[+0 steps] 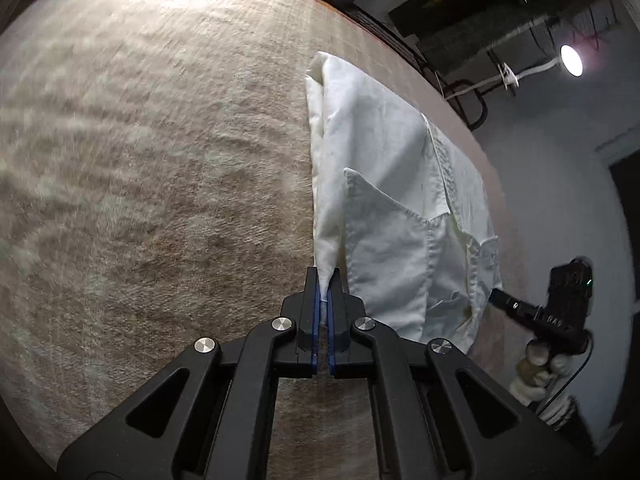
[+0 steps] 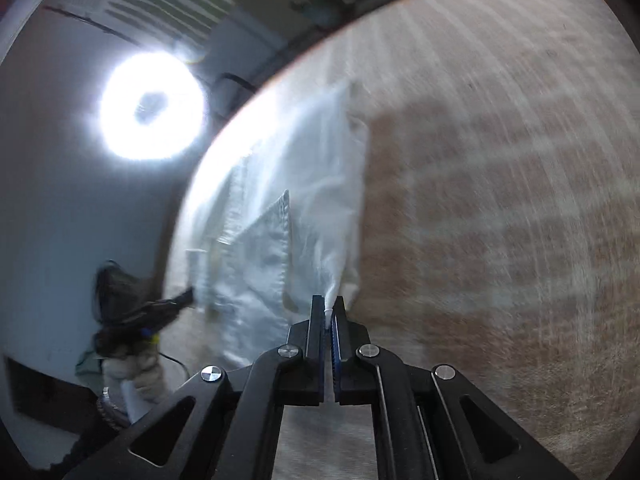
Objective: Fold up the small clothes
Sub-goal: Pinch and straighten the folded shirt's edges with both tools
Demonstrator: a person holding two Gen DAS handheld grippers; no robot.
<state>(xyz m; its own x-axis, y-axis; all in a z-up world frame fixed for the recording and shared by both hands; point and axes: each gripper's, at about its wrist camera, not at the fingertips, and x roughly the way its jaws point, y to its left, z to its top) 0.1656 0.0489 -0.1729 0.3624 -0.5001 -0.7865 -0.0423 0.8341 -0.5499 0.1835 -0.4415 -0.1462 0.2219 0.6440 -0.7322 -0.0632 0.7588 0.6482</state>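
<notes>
A small white garment (image 1: 392,200) with seams and a pocket is held stretched above a beige fuzzy cloth surface (image 1: 160,180). My left gripper (image 1: 325,280) is shut on one corner of it. My right gripper (image 2: 330,306) is shut on another corner of the same garment (image 2: 288,200), which is blurred in the right wrist view. The right gripper also shows in the left wrist view (image 1: 496,296), at the garment's far lower edge, in a gloved hand. The left gripper shows in the right wrist view (image 2: 188,294) in the same way.
The beige surface (image 2: 500,200) fills most of both views and ends at a dark edge (image 1: 380,28). Beyond it are a ring lamp (image 2: 152,104), a small lamp (image 1: 571,60), shelving (image 1: 480,36) and a grey wall.
</notes>
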